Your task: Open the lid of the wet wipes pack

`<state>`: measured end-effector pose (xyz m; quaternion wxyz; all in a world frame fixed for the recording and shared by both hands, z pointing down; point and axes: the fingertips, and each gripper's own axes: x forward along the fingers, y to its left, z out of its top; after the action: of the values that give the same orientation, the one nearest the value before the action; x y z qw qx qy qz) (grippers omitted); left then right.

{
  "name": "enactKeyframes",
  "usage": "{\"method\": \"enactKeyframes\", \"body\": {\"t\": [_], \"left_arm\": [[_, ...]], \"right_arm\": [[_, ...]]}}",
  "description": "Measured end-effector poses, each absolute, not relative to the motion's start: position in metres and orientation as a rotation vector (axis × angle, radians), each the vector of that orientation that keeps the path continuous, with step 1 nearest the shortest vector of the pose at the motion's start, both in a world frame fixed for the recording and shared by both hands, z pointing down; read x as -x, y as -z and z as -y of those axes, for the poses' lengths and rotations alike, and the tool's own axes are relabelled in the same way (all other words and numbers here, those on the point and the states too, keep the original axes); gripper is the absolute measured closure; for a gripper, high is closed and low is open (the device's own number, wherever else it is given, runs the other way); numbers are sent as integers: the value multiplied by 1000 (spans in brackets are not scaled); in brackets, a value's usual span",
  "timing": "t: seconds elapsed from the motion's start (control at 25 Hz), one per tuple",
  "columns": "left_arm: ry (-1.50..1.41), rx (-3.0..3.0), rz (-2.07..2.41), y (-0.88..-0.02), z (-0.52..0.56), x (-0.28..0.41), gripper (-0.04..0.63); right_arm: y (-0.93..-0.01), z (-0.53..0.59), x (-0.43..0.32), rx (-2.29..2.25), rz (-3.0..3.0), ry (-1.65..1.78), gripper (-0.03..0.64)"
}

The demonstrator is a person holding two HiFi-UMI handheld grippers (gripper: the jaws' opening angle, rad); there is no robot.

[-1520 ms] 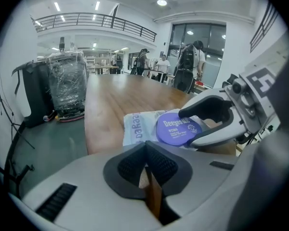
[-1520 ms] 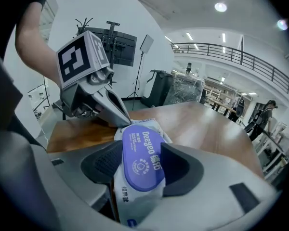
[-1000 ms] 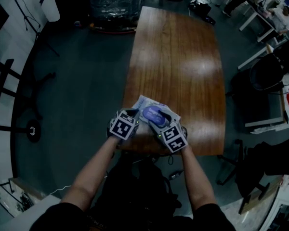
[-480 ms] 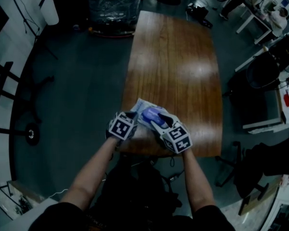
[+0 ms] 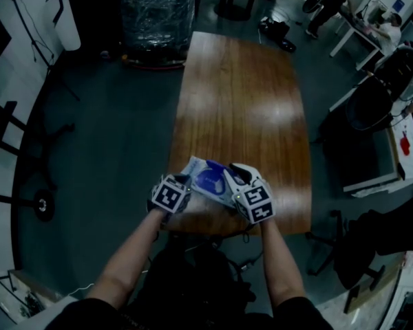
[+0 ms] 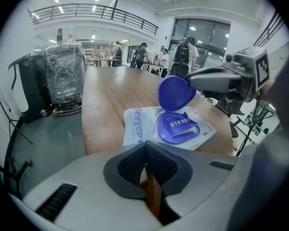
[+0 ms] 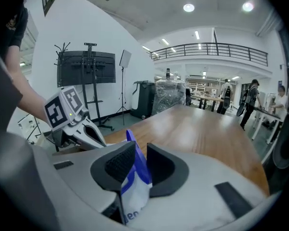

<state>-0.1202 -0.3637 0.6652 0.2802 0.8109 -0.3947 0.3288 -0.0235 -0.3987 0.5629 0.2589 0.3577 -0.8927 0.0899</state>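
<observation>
right gripper (image 5: 232, 174): jaws were spread wide a second ago and are closing now; the blue lid (image 6: 176, 92) is pinched between them by its free edge.
lid: was lying flat on the pack (image 6: 136, 127) a second ago; now swung up on its hinge and held roughly upright above the blue opening ring.
left gripper (image 5: 181, 183): not shifted; jaws pressed together with nothing seen between them, parked at the pack's near left corner. Whether the pack is being pressed down by it cannot be told.
pack: kept at the near edge of the table (image 5: 241, 88), between the two grippers, flat, printed side up.
meaning for task: the snap is judged released and the lid mostly open.
left to do: lid likely to be folded further back so it stays open once let go.
risk: the pack could be dragged up with the lid if it is not pinned.
</observation>
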Motion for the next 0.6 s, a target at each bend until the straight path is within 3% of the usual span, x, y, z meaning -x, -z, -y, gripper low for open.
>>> {"method": "enactKeyframes", "body": {"t": [0.6], "left_arm": [[-878, -2188, 1116, -653, 365, 126, 601]], "right_arm": [[-600, 445, -17, -1185, 2308, -333, 532]]}}
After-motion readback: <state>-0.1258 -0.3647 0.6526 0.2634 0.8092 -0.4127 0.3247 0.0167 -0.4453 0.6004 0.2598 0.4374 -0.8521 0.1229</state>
